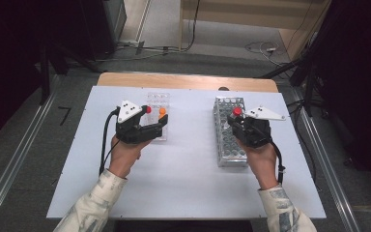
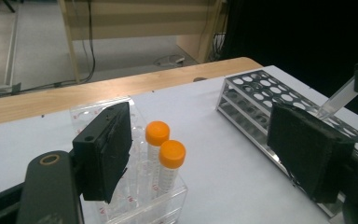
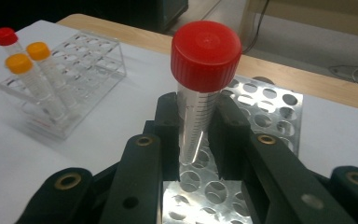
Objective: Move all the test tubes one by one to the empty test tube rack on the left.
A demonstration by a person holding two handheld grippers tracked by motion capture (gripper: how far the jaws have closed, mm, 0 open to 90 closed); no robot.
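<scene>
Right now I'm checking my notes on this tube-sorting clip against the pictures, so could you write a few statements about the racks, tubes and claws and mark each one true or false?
1. The right claw is shut on a red-capped tube. True.
2. That tube is held over the clear plastic rack. False: it is over the metal rack.
3. Two orange-capped tubes stand in the clear plastic rack. True.
4. The left claw is closed on an orange-capped tube. False: its jaws stand wide apart and hold nothing.
5. The metal rack is full of tubes. False: the holes that show are empty.
</scene>
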